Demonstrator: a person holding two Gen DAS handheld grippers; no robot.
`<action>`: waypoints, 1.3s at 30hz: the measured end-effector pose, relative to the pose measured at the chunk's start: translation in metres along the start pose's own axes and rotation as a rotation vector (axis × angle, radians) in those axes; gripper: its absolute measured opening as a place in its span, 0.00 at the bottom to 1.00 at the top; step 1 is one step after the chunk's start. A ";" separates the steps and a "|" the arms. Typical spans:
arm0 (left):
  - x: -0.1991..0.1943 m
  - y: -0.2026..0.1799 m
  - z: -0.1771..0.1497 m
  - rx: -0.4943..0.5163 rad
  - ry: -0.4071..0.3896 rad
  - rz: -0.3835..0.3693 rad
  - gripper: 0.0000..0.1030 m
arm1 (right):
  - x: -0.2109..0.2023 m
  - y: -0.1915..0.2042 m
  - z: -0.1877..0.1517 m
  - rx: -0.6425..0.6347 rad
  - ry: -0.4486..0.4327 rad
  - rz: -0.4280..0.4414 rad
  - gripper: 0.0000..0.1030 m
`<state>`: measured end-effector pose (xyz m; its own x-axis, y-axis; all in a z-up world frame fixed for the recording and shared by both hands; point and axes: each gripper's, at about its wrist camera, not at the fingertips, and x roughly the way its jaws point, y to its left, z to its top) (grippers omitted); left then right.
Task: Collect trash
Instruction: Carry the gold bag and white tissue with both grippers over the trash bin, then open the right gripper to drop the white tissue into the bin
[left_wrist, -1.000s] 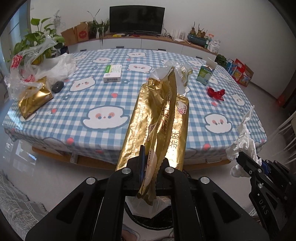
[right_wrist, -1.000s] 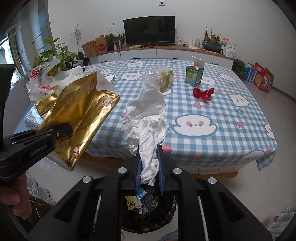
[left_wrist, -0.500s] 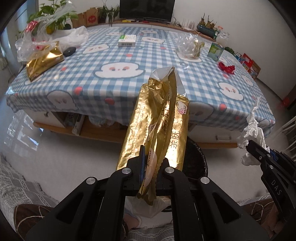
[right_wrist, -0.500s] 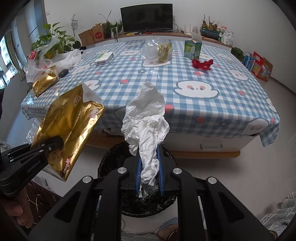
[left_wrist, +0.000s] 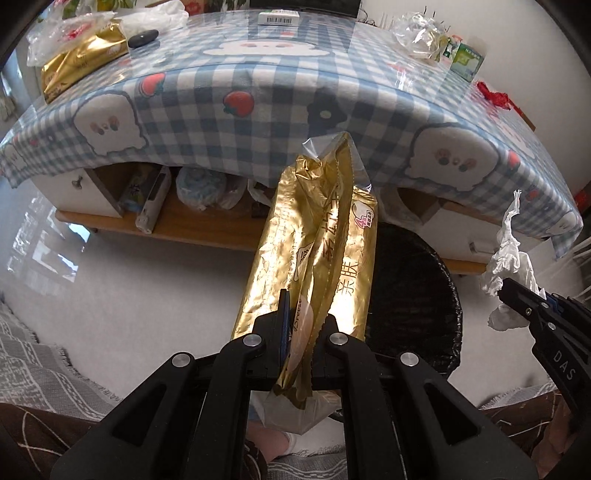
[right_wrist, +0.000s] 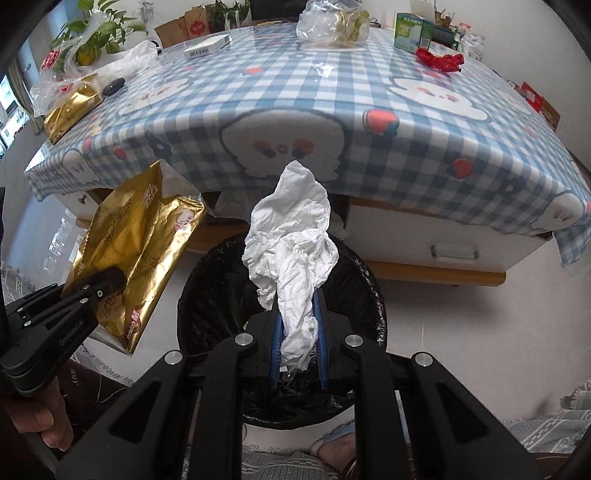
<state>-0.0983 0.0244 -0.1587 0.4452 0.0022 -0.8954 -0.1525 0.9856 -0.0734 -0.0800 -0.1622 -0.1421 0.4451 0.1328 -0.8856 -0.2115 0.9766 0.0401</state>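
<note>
Over the bin (right_wrist: 373, 295), both hand-held grippers (still clamped) have dropped.

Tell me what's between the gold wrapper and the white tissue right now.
Nothing but air: in the right wrist view the gold wrapper and white tissue hang apart, with the black-lined bin showing below the gap.

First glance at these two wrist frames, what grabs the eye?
The gold foil wrapper clamped in the left gripper and the crumpled white tissue pinched in the right gripper, both held over the black-lined trash bin on the floor. Behind them, the blue checked tablecloth dominates, with litter on it.
</note>
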 end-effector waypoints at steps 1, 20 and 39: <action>0.006 0.000 -0.002 0.006 0.004 0.013 0.05 | 0.005 0.001 -0.001 0.001 0.008 0.003 0.13; 0.063 0.032 -0.013 -0.075 0.077 0.060 0.05 | 0.089 0.014 -0.018 0.002 0.128 0.018 0.13; 0.043 0.003 -0.004 -0.012 0.056 0.021 0.05 | 0.045 0.000 -0.012 0.032 0.036 -0.005 0.78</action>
<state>-0.0830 0.0265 -0.1995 0.3919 0.0127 -0.9199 -0.1721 0.9833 -0.0597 -0.0706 -0.1578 -0.1875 0.4144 0.1225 -0.9018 -0.1813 0.9822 0.0502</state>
